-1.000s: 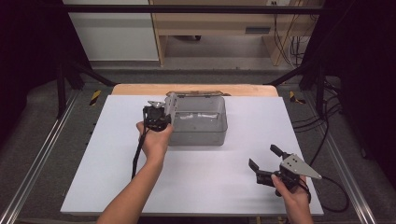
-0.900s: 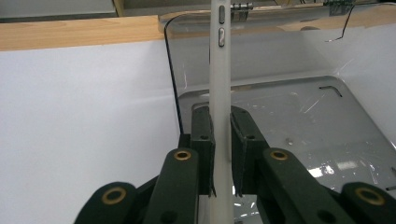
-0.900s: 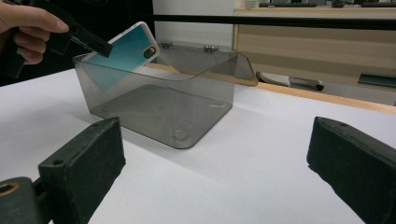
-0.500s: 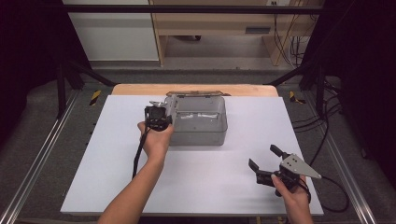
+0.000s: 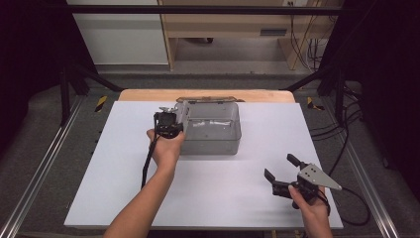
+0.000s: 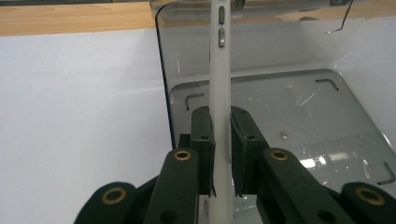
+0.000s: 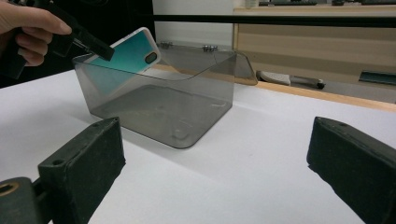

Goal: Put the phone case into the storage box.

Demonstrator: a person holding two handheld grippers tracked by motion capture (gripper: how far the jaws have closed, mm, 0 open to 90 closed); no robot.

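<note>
Phone case in white-edged teal plastic, with a camera cut-out near its top corner, sits clamped edge-on between the black jaws of the left gripper. It hangs tilted over the left wall of the smoky transparent plastic box, partly inside the open top. The box stands on the white desk toward twelve o'clock, its hinged lid laid back behind it. From the box, the right gripper waits at about five o'clock, well apart, jaws spread wide and holding nothing.

The risk, as I judge it, lies in the grip and the wall. The jaws pinch only the thin rim near the lower end, so the long case could pivot or slip out if it knocks the box's edge on the way down. Released from this height and tilt, it might land half over the wall and tip out onto the desk. The light box, with nothing steadying it, could also skid if pushed.

No brand, label or writing can be read on the case, box or grippers.
</note>
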